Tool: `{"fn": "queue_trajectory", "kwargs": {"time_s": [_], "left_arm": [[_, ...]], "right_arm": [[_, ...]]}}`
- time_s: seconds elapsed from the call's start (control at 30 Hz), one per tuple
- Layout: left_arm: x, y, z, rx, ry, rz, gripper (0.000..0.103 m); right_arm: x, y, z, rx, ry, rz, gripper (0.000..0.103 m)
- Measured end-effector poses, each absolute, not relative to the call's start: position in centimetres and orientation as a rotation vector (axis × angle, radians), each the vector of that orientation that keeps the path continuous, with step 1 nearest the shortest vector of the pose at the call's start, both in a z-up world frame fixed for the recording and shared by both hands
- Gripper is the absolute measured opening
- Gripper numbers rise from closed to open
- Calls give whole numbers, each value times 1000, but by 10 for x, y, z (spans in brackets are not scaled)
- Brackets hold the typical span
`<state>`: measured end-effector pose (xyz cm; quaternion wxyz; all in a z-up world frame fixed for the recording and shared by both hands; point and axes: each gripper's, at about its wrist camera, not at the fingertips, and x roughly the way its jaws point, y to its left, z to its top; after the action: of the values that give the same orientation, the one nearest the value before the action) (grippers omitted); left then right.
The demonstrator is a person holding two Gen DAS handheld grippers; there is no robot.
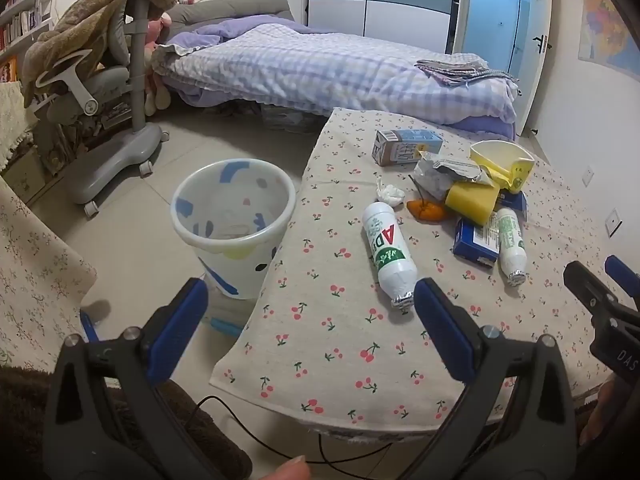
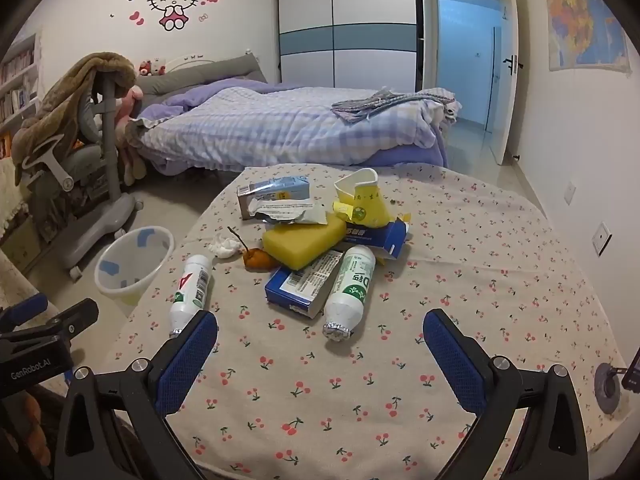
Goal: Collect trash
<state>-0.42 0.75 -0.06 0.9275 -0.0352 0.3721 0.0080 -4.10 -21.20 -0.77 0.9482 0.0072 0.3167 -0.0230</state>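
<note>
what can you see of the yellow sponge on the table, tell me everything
The yellow sponge is a thick rectangular block with rounded corners and a porous, foamy look. It lies flat in the middle of the trash pile on the cherry-print tablecloth. A torn silver wrapper drapes over its far edge. Its near side overlaps the blue carton, and an orange peel sits against its left end.

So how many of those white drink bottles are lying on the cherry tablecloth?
2. One white bottle lies alone near the table's left edge, closest to the bin. The other bottle lies against the blue box in the trash pile. The pile could hide more.
</note>
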Motion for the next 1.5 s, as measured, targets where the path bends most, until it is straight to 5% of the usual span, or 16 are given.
{"fn": "queue_trajectory", "kwargs": {"time_s": [1.5], "left_arm": [[-1, 0, -2, -52, 777, 19, 102]], "right_arm": [[-40, -210, -10, 32, 634, -38, 103]]}}
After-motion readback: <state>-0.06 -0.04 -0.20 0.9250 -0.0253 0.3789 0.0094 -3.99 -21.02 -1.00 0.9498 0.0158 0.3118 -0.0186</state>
